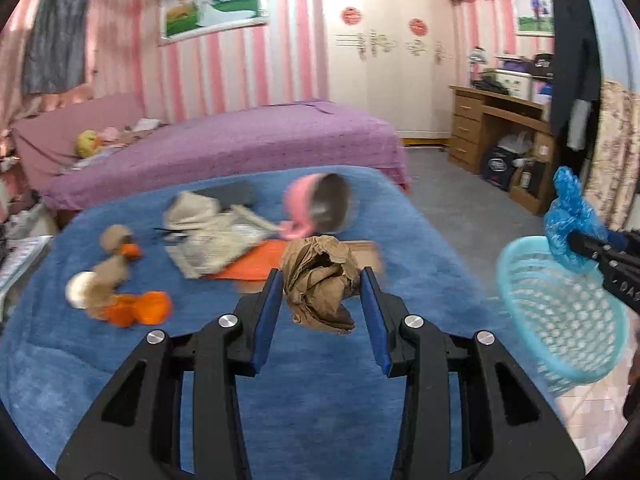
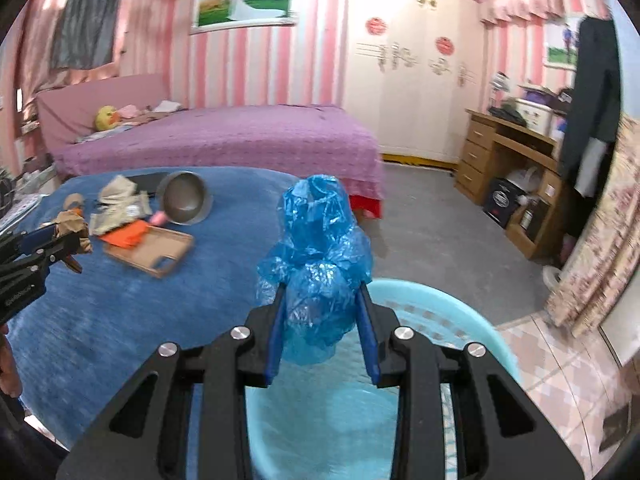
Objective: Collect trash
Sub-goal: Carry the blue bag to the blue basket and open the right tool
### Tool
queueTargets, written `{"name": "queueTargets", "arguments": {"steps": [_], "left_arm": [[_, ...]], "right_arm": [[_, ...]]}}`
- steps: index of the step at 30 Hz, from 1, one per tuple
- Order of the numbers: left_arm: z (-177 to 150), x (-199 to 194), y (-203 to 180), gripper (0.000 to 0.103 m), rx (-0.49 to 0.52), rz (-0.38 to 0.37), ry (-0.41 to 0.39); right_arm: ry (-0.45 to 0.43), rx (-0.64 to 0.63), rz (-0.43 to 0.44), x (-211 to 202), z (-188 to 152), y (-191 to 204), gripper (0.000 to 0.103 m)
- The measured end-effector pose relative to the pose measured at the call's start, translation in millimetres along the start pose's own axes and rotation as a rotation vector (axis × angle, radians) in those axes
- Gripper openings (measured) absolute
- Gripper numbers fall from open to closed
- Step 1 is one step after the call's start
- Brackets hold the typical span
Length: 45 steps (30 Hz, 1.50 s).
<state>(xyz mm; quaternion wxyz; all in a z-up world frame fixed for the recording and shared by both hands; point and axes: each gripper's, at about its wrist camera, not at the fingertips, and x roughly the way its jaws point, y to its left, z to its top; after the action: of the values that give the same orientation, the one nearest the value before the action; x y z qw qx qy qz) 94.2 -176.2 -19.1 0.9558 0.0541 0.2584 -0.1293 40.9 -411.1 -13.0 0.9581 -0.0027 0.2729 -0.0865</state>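
The left tool is clamped on a crumpled brown paper wad above the blue bed. The right tool grips a blue plastic bag over the light-blue basket. Both look light, soft and springy, so a pinch across the bulk should hold best.

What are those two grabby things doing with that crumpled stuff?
A person is tidying up trash with a gripper in each hand. The left gripper pinches a crumpled brown paper wad above the blue blanket. The right gripper pinches a scrunched blue plastic bag over the light blue basket. Neither piece is in the basket yet.
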Motion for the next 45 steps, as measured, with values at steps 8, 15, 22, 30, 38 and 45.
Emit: {"name": "queueTargets", "arguments": {"steps": [8,15,22,30,38,45], "left_arm": [[-3.0,22.4,-86.7,0.039,0.030,-0.122,0.031],[-0.9,43.4,-145.0,0.039,0.052,-0.197,0.066],[5.4,51.4,-188.2,0.043,0.095,-0.257,0.092],[17.5,57.9,-168.4,0.087,0.076,-0.203,0.086],[22.9,50.3,-112.9,0.096,-0.019,-0.130,0.061],[19.0,46.0,-82.9,0.096,-0.050,-0.087,0.071]], "right_arm": [[0.056,0.075,-0.106,5.3,-26.7,-79.2,0.033],[0.062,0.122,-0.139,9.2,-35.2,-110.9,0.033],[0.060,0.133,-0.153,15.3,-35.0,-116.9,0.033],[0.054,0.145,-0.151,12.9,-37.6,-117.2,0.033],[0.058,0.141,-0.130,20.0,-35.0,-106.6,0.033],[0.070,0.104,-0.164,29.8,-32.6,-87.8,0.055]]}}
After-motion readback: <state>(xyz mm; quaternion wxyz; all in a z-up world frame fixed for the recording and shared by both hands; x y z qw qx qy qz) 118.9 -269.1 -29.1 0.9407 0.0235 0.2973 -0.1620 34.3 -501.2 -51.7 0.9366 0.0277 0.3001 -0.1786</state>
